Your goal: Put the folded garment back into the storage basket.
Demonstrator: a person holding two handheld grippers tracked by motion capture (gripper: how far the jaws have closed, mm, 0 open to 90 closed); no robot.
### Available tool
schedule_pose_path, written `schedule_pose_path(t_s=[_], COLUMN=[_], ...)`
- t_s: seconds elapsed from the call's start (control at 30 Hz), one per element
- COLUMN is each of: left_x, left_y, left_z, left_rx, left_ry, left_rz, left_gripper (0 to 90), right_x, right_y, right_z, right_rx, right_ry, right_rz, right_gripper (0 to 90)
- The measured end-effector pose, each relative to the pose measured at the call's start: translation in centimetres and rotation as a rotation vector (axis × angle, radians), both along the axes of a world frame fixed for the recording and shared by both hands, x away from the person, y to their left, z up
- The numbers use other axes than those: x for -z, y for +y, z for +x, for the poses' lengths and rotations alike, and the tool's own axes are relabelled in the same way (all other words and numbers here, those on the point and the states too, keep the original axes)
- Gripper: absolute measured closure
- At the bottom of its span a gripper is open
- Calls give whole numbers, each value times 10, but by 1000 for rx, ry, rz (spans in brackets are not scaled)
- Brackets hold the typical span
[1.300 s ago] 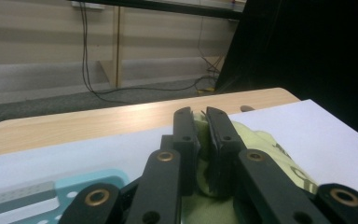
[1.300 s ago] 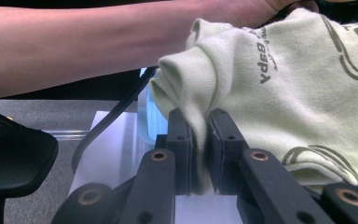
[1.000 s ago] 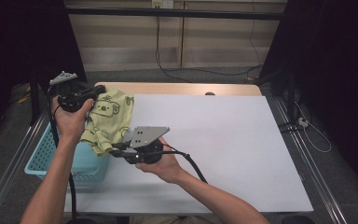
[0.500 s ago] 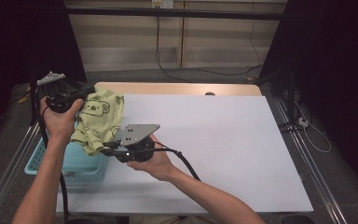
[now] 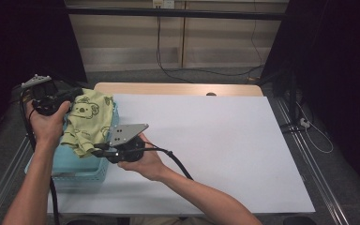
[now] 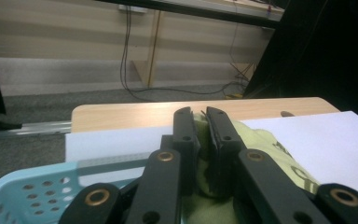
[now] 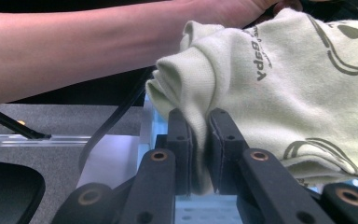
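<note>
The desk (image 5: 225,140) is covered by a big white sheet, with a strip of pale wood showing along its far edge and a small dark spot on that strip. Beyond it runs grey carpet up to a light panelled wall (image 5: 168,42), where black cables hang down and loop along the floor. Dark curtains close in on both sides, and metal rails run along the floor beside the desk.

At the near left corner sits a light blue basket (image 5: 75,166) with perforated walls. Held over it — partly over its far rim — is a pale green garment (image 5: 86,122) printed with a koala face. The left gripper (image 5: 77,93) has its jaws clenched on the garment's far upper edge; in the left gripper view the green fabric is pinched between the two black pads. The right gripper (image 5: 96,149) grips the lower edge, jaws pressed onto a fold of the cloth, which bunches above them in the right gripper view. The cloth hangs slack between the two grips.
</note>
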State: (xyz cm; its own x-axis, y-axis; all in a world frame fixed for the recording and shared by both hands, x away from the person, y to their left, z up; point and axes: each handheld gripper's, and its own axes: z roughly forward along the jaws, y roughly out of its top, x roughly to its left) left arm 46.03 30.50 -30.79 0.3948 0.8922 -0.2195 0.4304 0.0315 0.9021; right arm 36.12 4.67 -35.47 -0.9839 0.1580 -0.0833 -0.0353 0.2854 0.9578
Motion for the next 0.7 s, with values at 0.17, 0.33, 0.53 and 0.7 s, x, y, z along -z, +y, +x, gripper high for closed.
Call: schedule_pose_path(t_s=[0.17, 0.33, 0.53, 0.7], left_x=[4, 2, 7, 18], left_y=[9, 20, 29, 33], left_z=[-3, -4, -3, 0], left_rx=[-12, -24, -22, -29], left_ry=[23, 18, 21, 43], left_rz=[-9, 5, -2, -3], left_gripper=[836, 835, 835, 835], right_x=[2, 1, 0, 7], right_y=[10, 18, 30, 34], right_z=[1, 1, 2, 5], right_rx=[-12, -12, -24, -24], right_ry=[7, 14, 9, 25], right_rz=[-7, -1, -9, -20], right_gripper=[805, 806, 806, 806])
